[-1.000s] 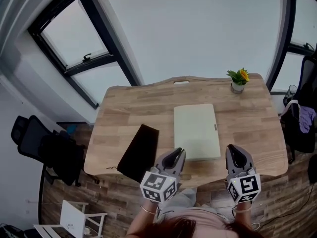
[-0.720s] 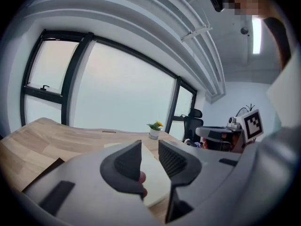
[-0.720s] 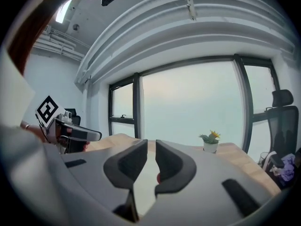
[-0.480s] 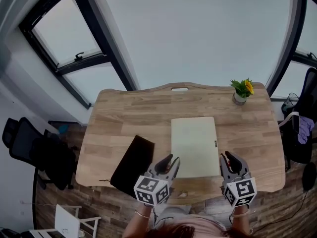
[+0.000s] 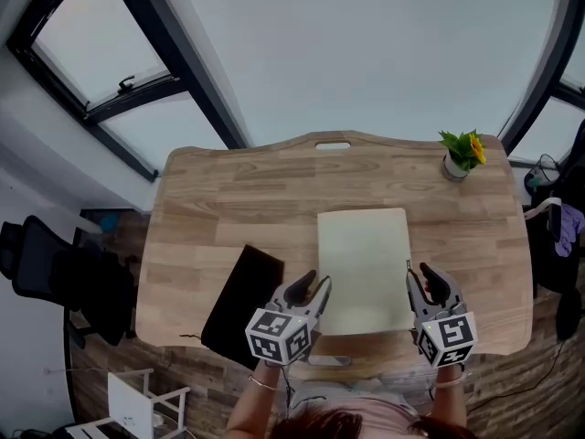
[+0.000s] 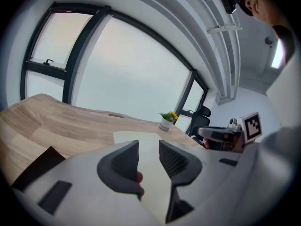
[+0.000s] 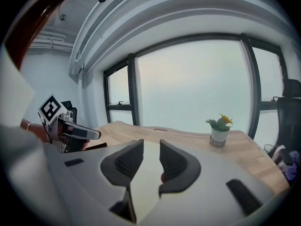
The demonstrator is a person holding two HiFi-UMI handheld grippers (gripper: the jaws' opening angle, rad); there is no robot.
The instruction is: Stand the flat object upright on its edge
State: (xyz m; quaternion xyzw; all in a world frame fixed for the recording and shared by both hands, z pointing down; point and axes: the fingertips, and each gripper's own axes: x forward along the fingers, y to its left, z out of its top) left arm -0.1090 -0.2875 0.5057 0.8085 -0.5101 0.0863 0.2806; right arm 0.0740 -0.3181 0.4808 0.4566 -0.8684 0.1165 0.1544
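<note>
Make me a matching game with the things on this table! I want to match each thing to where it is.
Things:
1. pale board
2. black pouch
3. potted plant

Places:
A. at the far right corner of the table
B. at the near left, by the table's edge
C. lying flat in the middle, toward the near edge

Pairs: 1-C, 2-B, 3-A

We count one table (image 5: 247,199), one pale board (image 5: 366,254), one black pouch (image 5: 242,291) and one potted plant (image 5: 462,154). We hold two grippers: left gripper (image 5: 311,284), right gripper (image 5: 422,277).
</note>
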